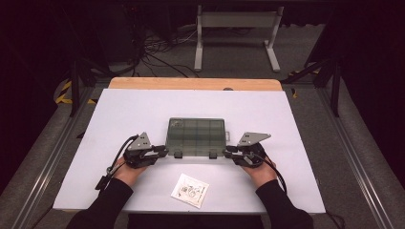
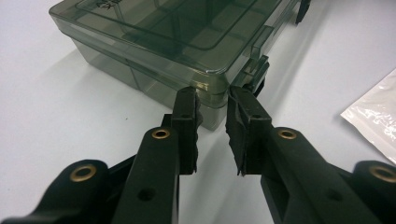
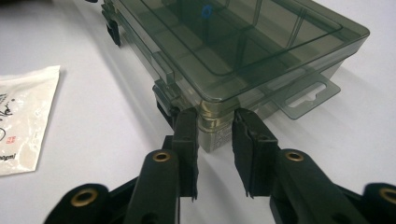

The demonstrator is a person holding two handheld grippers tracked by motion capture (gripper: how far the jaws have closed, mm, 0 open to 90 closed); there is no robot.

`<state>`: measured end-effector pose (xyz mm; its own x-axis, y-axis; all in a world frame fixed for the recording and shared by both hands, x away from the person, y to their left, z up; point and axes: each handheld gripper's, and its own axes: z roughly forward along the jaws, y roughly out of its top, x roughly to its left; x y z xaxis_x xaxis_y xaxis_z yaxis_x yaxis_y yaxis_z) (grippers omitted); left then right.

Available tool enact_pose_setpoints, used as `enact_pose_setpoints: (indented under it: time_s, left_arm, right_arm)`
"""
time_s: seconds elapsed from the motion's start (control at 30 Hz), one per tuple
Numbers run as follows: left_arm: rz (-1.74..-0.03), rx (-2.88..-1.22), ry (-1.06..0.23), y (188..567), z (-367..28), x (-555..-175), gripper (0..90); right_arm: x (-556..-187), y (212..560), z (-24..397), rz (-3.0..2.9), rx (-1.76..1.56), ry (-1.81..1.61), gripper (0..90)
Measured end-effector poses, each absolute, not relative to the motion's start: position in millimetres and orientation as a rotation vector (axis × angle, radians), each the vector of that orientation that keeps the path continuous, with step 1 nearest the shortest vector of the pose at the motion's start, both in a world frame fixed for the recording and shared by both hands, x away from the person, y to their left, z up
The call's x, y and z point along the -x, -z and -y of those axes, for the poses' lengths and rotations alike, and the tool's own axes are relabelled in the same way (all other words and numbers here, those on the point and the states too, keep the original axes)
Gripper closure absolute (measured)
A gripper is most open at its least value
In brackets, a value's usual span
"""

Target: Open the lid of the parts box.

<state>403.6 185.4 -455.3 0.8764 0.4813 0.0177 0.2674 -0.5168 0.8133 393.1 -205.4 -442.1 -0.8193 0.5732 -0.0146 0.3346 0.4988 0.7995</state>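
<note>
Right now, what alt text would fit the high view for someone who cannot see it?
A person's two hands hold a left tool and a right tool against the near corners of a closed smoky plastic compartment box on a white table. A small clear packet lies nearer the person, between the forearms.

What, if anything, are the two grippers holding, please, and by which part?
Both grip the smoky transparent plastic compartment box: left gripper at its near left corner, right gripper at its near right corner.
</note>
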Motion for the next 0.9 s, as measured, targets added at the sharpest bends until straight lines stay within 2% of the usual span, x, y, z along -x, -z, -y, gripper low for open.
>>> enact_pose_setpoints:
  time_s: [0.33,0.9]
  left_arm:
    - [-0.521,-2.046,-0.302,448.6,-188.9,-401.0,80.1]
    - [-0.553,-1.898,-0.289,446.6,-188.6,-404.7,81.0]
  right_arm:
    - [-388.8,435.3,207.1,-2.404,-0.742,-1.319,77.1]
    - [-391.0,429.5,210.2,-2.310,-0.757,-1.422,80.3]
